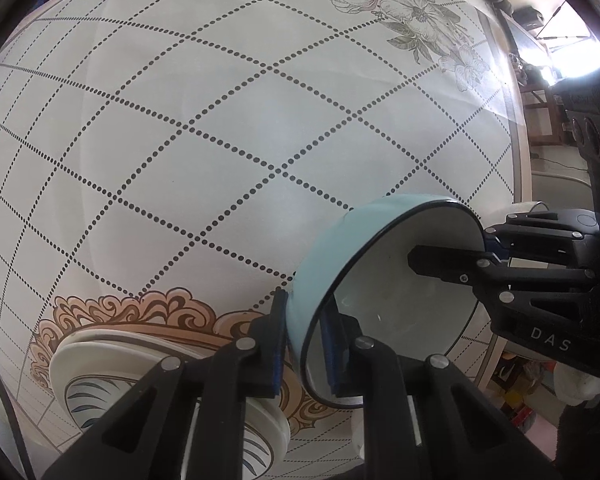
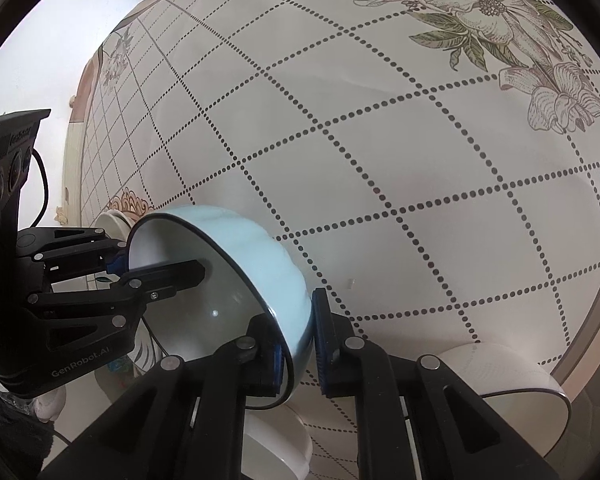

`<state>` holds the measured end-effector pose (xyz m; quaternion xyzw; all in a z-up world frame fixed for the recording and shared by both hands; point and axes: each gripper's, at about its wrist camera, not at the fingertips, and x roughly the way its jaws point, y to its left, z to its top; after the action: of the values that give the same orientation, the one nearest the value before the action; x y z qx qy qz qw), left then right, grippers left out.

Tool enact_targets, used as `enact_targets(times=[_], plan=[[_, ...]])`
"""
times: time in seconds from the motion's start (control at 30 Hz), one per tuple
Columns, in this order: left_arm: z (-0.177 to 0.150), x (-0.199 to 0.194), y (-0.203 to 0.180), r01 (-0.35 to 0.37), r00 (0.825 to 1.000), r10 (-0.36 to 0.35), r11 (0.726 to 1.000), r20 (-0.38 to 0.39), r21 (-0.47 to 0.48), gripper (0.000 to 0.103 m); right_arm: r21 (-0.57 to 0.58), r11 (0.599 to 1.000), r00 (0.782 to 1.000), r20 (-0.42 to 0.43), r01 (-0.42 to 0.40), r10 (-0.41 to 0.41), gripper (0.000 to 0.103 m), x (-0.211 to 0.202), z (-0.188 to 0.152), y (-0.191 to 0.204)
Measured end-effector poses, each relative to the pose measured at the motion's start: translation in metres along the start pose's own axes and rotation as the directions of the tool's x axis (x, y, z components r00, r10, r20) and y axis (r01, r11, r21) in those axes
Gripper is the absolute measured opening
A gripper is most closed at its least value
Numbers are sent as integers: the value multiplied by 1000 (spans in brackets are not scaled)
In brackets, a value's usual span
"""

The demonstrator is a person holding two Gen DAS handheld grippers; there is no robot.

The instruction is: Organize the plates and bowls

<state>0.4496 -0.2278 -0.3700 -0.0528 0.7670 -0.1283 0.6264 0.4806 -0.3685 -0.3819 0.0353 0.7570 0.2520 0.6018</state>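
Patterned cloth with a dotted lattice and printed flowers covers the desk (image 1: 228, 128), and everything I'm handling sits at the near edge of it.

Both sets of fingers are clamped nearly closed on the same pale blue bowl (image 1: 380, 280): my left gripper (image 1: 306, 344) pinches its rim at the lower middle of the left wrist view, one finger inside and one outside, while my right gripper (image 2: 298, 344) does the same on the opposite side of the rim in the right wrist view. The bowl is tipped on edge, mouth facing sideways, and looks lifted clear of the cloth (I can't confirm the gap underneath).

To do this step well, I'd say both hands must travel together at matching height; any twist between two rim pinches could pry the bowl loose or chip it. Levelling it before lowering seems wise.

The blue bowl is empty, white inside. Lower left of the left view, stacked white plates (image 1: 112, 364) with a blue leaf pattern hold nothing visible. Lower right of the right view, a cream bowl (image 2: 512, 392) lies tilted, its contents hidden from me.
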Motion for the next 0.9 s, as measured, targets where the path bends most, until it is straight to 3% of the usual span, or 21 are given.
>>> enact_targets(times=[0.47,0.9], plan=[[-7,-63,-19,-8,999,6,999,53,45,13,31,999,998,52,-22,21,14,-54,-25,-3],[-49,-80,-49,-6,997,-4,990,77,139,13,91,994,993,110,-62,52,14,-100,-94,-6]])
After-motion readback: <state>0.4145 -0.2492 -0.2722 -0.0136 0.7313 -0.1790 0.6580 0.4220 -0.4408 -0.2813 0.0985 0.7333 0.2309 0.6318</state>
